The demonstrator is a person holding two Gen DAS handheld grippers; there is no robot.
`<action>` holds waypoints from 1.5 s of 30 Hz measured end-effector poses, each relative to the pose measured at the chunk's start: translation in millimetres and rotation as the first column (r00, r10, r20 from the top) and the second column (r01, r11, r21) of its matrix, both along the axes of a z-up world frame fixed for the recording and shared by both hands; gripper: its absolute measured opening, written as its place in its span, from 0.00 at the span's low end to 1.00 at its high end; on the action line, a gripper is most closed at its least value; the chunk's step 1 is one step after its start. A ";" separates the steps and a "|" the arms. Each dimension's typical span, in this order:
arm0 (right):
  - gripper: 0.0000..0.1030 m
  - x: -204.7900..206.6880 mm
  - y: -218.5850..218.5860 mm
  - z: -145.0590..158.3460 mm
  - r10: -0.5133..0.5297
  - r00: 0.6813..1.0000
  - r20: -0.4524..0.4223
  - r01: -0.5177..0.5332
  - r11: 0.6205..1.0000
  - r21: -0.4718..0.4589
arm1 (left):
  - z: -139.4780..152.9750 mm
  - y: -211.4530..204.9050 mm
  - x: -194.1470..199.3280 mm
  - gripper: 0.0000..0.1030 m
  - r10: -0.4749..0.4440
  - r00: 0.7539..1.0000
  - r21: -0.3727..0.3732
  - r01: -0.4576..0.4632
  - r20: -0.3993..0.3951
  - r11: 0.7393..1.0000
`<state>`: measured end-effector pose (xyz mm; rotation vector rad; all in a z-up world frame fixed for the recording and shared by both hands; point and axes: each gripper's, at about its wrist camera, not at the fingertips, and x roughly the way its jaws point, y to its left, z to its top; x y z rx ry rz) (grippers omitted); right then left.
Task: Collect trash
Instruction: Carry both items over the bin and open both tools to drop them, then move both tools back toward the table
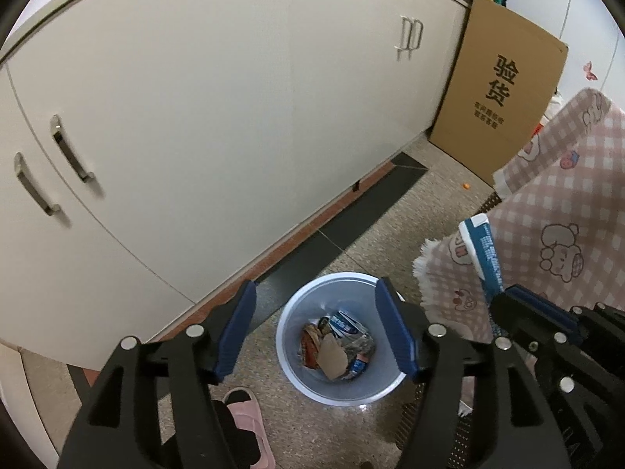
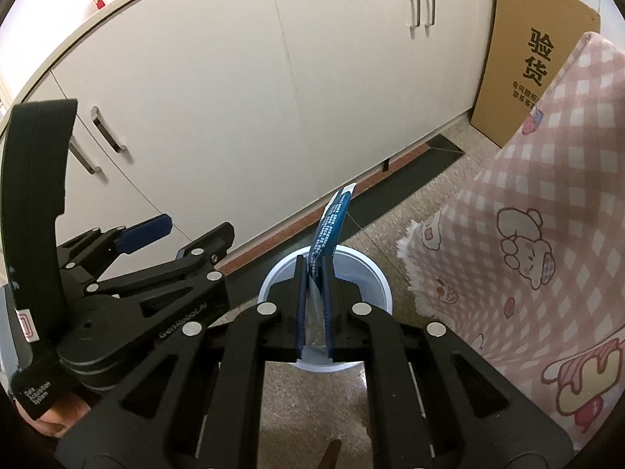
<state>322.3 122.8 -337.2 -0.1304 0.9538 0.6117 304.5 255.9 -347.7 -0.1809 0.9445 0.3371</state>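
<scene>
— Trash [image 1: 338, 346] sits at the bottom of the white bin [image 1: 293, 367] on the floor; only the left wrist view looks inside, where crumpled wrappers and a brown scrap lie between the left gripper [image 1: 320, 332] fingers, which stand wide apart and empty above it.

— And the right wrist view?

— There the right gripper [image 2: 314, 308] is clamped tight on a blue-and-white wrapper [image 2: 330, 230], upright over the bin's rim. The cardboard box [image 2: 535, 62] reads "验货". A tag beside the left gripper says "Data Acquisition System".

— Print on the wrapper?

— Too small to read.
</scene>
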 end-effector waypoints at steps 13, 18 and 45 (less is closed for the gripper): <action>0.48 3.2 11.3 23.9 -0.007 0.998 0.064 0.004 0.999 0.047 | 22.2 23.6 -16.0 0.65 0.075 0.996 -0.017 -0.075 0.050 0.997; 0.48 -2.6 3.8 38.6 -0.015 0.996 0.090 0.010 0.998 0.058 | 38.1 21.0 -22.0 0.65 0.076 0.994 -0.016 -0.075 0.082 0.997; 0.52 -24.3 -310.3 211.7 -0.516 0.810 0.278 0.427 0.844 0.323 | 219.6 -269.8 31.6 0.67 -0.479 0.831 0.136 0.460 0.283 0.878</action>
